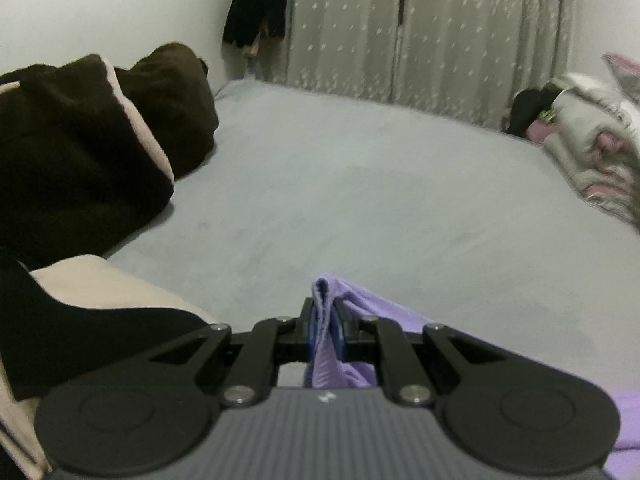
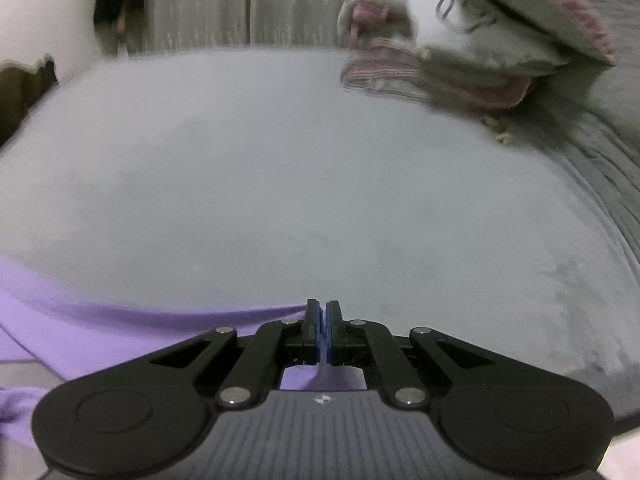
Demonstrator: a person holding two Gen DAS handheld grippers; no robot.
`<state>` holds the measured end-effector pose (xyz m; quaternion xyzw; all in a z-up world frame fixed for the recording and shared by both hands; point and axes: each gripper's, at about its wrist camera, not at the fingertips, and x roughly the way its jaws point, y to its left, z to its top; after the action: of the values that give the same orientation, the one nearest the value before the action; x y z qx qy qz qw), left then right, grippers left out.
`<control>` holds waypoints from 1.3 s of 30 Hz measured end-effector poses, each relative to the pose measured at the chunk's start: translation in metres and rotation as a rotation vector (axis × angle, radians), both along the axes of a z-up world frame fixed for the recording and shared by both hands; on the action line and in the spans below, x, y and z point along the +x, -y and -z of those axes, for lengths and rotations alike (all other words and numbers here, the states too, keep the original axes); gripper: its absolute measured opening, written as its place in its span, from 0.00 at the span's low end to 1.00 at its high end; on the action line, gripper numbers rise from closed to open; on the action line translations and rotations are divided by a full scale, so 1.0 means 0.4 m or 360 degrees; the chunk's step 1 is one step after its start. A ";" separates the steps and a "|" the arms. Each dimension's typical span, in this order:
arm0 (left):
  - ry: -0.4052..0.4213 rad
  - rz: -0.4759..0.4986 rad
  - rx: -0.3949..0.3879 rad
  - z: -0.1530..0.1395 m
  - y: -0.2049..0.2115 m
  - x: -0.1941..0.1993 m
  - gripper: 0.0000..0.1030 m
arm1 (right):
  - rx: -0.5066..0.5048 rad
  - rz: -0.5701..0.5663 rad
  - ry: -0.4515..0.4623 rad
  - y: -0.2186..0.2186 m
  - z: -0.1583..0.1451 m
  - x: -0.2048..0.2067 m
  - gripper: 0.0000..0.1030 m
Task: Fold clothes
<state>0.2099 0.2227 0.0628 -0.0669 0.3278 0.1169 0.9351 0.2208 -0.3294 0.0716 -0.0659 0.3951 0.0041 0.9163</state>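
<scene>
My left gripper (image 1: 323, 330) is clamped on a bunched fold of the purple garment (image 1: 340, 360), the cloth standing up between the blue pads. My right gripper (image 2: 322, 330) is closed to a sliver; the same purple cloth (image 2: 100, 320) runs right up to its tips and passes under them, so I judge I pinch a thin edge there, though I cannot see fabric between the pads. The garment hangs and trails along the near edge of the bed (image 1: 360, 184), stretched between my 2 grips.

It looks thin, light and limp, likely a little slick: it will sag and slide rather than hold a crease, so corners and hems are the places to hold, kept taut.

The bed is a smooth grey sheet, bare through the middle. Dark brown and cream bedding (image 1: 80, 140) piles at its left edge, a heap of grey and pink clothes (image 2: 460, 52) at the far right corner, and curtains (image 1: 440, 40) hang behind
</scene>
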 end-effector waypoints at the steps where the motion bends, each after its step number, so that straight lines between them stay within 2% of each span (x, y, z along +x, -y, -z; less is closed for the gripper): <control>1: -0.0038 -0.0022 0.0007 0.011 -0.002 0.016 0.08 | -0.0005 -0.0004 -0.0008 0.002 0.013 0.019 0.02; 3: -0.0093 -0.0066 -0.0004 0.038 -0.007 0.041 0.08 | -0.0032 -0.0007 -0.0008 0.004 0.032 0.048 0.02; 7: -0.0112 -0.0104 -0.0049 0.057 -0.020 0.072 0.08 | -0.0109 -0.0012 0.0096 0.006 0.024 0.060 0.02; 11: -0.0111 -0.0066 -0.0006 0.072 -0.008 0.075 0.08 | -0.0112 0.0013 0.0204 0.002 -0.005 0.039 0.03; 13: -0.0125 -0.0061 -0.0004 0.078 -0.008 0.072 0.08 | -0.0034 0.0012 0.0131 0.006 -0.013 0.012 0.14; 15: -0.0138 -0.0058 -0.0010 0.087 -0.009 0.071 0.08 | 0.0001 -0.0009 0.0076 0.005 -0.018 -0.020 0.53; 17: -0.0138 -0.0054 -0.0007 0.091 -0.010 0.069 0.08 | -0.0033 -0.0053 0.0056 -0.002 -0.023 -0.060 0.57; 19: -0.0129 -0.0059 -0.0005 0.090 -0.012 0.064 0.08 | -0.0093 -0.0082 0.0027 -0.009 -0.018 -0.075 0.57; 20: -0.0124 -0.0064 -0.0008 0.089 -0.013 0.062 0.08 | -0.0063 -0.0095 0.0012 -0.008 -0.012 -0.073 0.56; 22: -0.0119 -0.0074 -0.0009 0.087 -0.013 0.059 0.08 | 0.0028 -0.0127 -0.0034 -0.009 0.006 -0.063 0.47; 23: -0.0119 -0.0078 -0.0008 0.087 -0.013 0.059 0.08 | 0.0040 -0.0142 -0.0090 -0.016 0.028 -0.053 0.35; 24: -0.0119 -0.0083 -0.0007 0.087 -0.014 0.059 0.08 | 0.0001 -0.0124 -0.0148 -0.019 0.049 -0.041 0.08; 25: -0.0119 -0.0087 -0.0006 0.086 -0.014 0.059 0.08 | -0.0036 -0.0079 -0.0163 -0.013 0.055 -0.035 0.05; 26: -0.0122 -0.0102 -0.0008 0.084 -0.016 0.057 0.08 | -0.0071 -0.0029 -0.0169 -0.006 0.059 -0.030 0.04; 28: -0.0100 -0.0122 -0.0032 0.068 -0.024 0.055 0.08 | 0.0008 0.0012 -0.0116 0.018 0.024 -0.032 0.04; 32: -0.0089 -0.0175 0.0011 0.051 -0.035 0.059 0.08 | 0.0142 0.0053 0.0012 0.066 -0.051 -0.036 0.04; 35: -0.0088 -0.0212 0.0074 0.047 -0.044 0.053 0.08 | 0.0168 0.0056 0.0027 0.073 -0.057 -0.035 0.04; 39: -0.0105 -0.0232 0.0027 0.057 -0.068 0.052 0.08 | 0.0151 -0.0016 -0.0022 0.061 -0.038 -0.028 0.04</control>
<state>0.2309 0.2497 0.0400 -0.0788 0.3516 0.1897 0.9133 0.2097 -0.3536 0.0867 -0.0244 0.4005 0.0280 0.9155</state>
